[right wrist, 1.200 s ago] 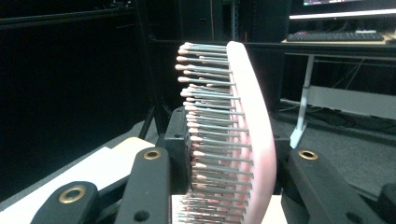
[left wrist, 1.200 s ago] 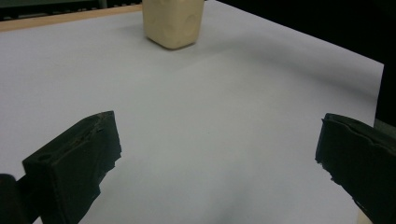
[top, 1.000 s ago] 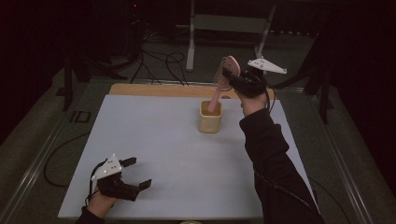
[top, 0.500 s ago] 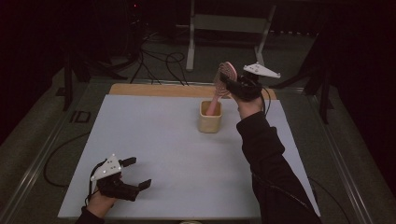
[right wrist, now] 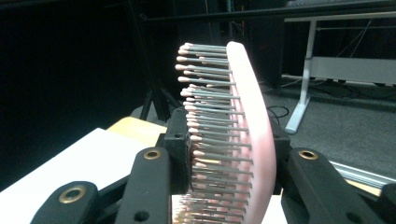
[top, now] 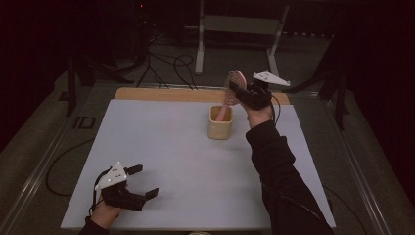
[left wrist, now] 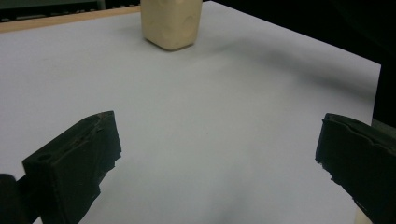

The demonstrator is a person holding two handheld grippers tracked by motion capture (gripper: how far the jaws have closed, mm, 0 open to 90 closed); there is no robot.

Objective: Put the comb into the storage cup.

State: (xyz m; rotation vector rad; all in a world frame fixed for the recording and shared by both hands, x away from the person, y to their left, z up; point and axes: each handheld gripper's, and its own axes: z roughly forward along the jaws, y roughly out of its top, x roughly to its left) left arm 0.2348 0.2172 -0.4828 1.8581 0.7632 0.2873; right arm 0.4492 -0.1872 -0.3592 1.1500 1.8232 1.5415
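In the high view the right gripper (top: 241, 93) sits right of centre in the upper half of the frame, its fingers clenched on a pink plastic hairbrush with grey, pale-tipped bristles (top: 233, 86). The brush head stands above the gripper, and its pink handle slants down to the lower left into a small cream-coloured square plastic cup (top: 219, 128), which stands upright on the pale grey table (top: 176, 147) just left of the person's black sleeve (top: 279, 176). In the right gripper view the hairbrush (right wrist: 243, 140) fills the middle of the frame, seen edge on, bristles pointing to the left, with one black finger (right wrist: 180, 149) pressed against the bristle side and the other against the smooth pink back.

The left gripper (top: 139, 182) rests low on the table at the lower left of the high view, well apart from the cup, its fingers released and spread with nothing between them. In the left gripper view the cup (left wrist: 172, 23) stands at the top centre, beyond the two spread black fingers (left wrist: 74, 163).
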